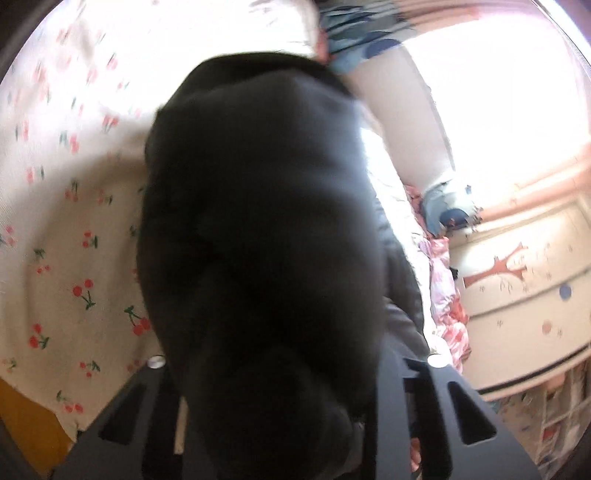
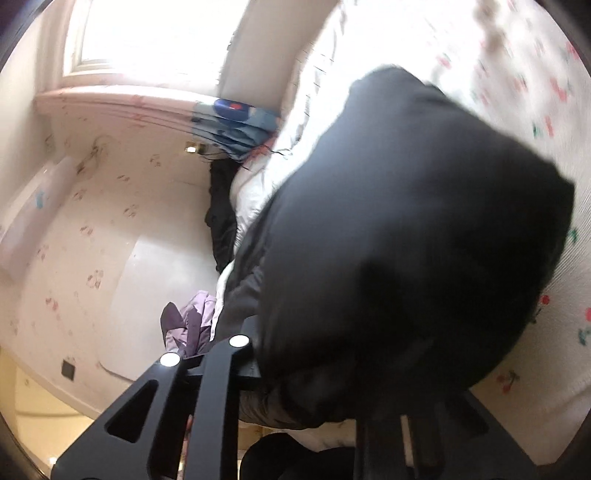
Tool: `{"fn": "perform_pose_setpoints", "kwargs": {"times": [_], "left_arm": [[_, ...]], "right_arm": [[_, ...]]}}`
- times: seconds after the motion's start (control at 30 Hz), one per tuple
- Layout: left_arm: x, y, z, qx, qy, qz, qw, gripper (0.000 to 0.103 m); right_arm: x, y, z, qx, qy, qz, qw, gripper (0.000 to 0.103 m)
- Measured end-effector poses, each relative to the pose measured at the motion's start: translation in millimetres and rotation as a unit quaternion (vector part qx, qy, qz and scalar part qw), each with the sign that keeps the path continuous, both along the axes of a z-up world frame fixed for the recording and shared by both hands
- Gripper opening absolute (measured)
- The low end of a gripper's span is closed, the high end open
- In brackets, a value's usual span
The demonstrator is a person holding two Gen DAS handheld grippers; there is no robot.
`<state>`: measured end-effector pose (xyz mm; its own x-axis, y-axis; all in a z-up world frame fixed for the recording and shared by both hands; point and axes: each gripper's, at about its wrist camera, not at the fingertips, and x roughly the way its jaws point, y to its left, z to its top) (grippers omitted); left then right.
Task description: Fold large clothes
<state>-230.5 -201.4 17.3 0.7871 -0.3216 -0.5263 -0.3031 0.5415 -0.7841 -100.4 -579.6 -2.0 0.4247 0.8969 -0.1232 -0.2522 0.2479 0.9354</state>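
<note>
Cherry-print bedsheet, bright window, both tools pinching black garment

No legible text, labels or numbers anywhere

A bright window floods the room with light. Cherry-print wallpaper covers the wall; a cherry-print bedsheet covers the bed beside a painted dresser.

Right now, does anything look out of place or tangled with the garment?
Nothing looks damaged or spilled. The black garment hangs bunched in a thick wad between both grippers above the cherry-print bedsheet, hiding the fingertips; other clothes lie heaped along the bed's edge.
</note>
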Motion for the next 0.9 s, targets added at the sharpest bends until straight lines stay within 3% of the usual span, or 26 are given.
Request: {"fn": "perform_pose_setpoints", "kwargs": {"times": [0.17, 0.23, 0.3, 0.37, 0.47, 0.57, 0.7, 0.77, 0.83, 0.87, 0.9], "left_arm": [[-40, -26, 42, 0.030, -0.036, -0.022, 0.9987, 0.023], [-61, -34, 38, 0.030, -0.027, -0.029, 0.9988, 0.023], [-74, -36, 18, 0.029, 0.002, -0.037, 0.9989, 0.029], [-82, -31, -15, -0.016, 0.023, -0.029, 0.9992, 0.050], [-90, -24, -35, -0.057, 0.012, 0.013, 0.9982, 0.062], [-90, -20, -34, -0.067, 0.001, 0.047, 0.9967, 0.074], [-80, -13, -43, -0.109, -0.004, 0.076, 0.9911, 0.081], [-73, -12, -46, -0.121, -0.003, 0.083, 0.9891, 0.085], [-72, -6, -47, -0.129, -0.003, 0.088, 0.9877, 0.085], [-70, -7, -46, -0.127, -0.006, 0.092, 0.9875, 0.085], [-68, -7, -46, -0.126, -0.006, 0.097, 0.9873, 0.085]], "right_arm": [[-42, -16, 36, -0.033, -0.057, 0.010, 0.998, 0.016], [-54, -20, 37, -0.049, -0.060, 0.021, 0.997, 0.016], [-68, -23, 19, -0.077, -0.041, 0.046, 0.995, 0.020], [-83, -25, -5, -0.083, -0.010, 0.057, 0.995, 0.032], [-97, -38, -27, -0.046, 0.038, 0.061, 0.996, 0.048], [-120, -45, -20, -0.060, 0.028, 0.069, 0.995, 0.049], [-155, -14, 49, -0.150, -0.083, 0.146, 0.974, 0.059], [-153, 13, 97, -0.179, -0.150, 0.147, 0.961, 0.063], [-149, 40, 130, -0.189, -0.198, 0.152, 0.950, 0.074], [-146, 61, 145, -0.214, -0.223, 0.139, 0.941, 0.084], [-135, 91, 164, -0.259, -0.256, 0.111, 0.924, 0.086]]}}
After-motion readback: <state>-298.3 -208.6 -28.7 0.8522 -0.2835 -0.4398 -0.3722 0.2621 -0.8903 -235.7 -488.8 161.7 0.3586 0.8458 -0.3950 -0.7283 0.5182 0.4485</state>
